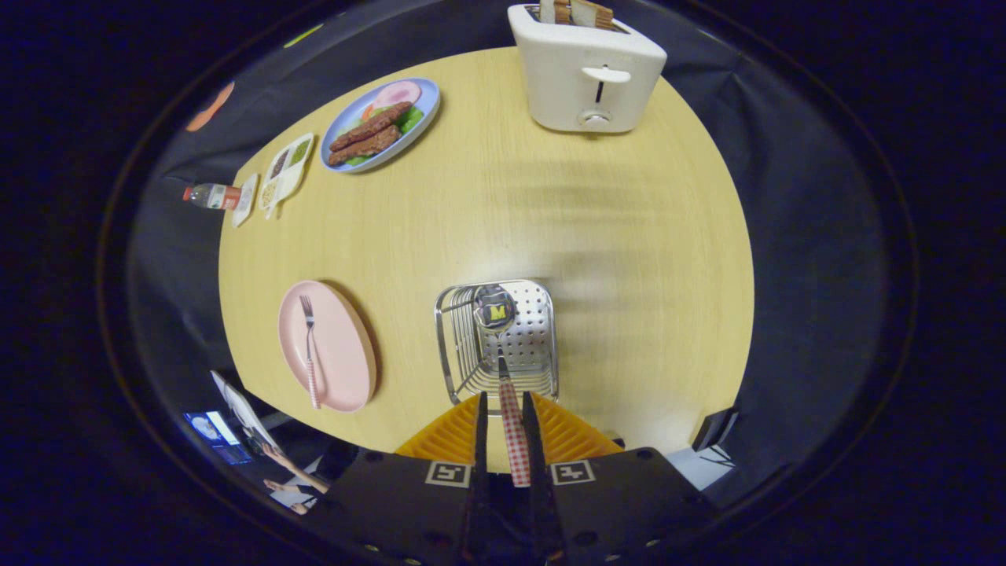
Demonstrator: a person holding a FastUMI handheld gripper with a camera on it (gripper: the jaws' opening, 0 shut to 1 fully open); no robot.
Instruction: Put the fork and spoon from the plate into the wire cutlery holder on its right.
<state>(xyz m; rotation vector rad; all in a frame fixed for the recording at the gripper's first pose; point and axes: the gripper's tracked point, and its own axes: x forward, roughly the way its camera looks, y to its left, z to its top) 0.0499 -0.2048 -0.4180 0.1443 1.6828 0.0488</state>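
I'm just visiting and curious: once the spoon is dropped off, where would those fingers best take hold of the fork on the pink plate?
Probably the checked handle end of the fork, from above, fingers astride its width. It lies flat along the pink plate, tines pointing away. The gripper is shut on the spoon over the wire cutlery holder.

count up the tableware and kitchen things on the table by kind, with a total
Plates: 2, the pink plate and the blue plate of food
Cutlery: 2, the fork on the pink plate and the spoon gripped in the tool over the wire cutlery holder
Cutlery holders: 1
Toasters: 1, the toaster
Small white trays: 2
Bottles: 1
Total: 9
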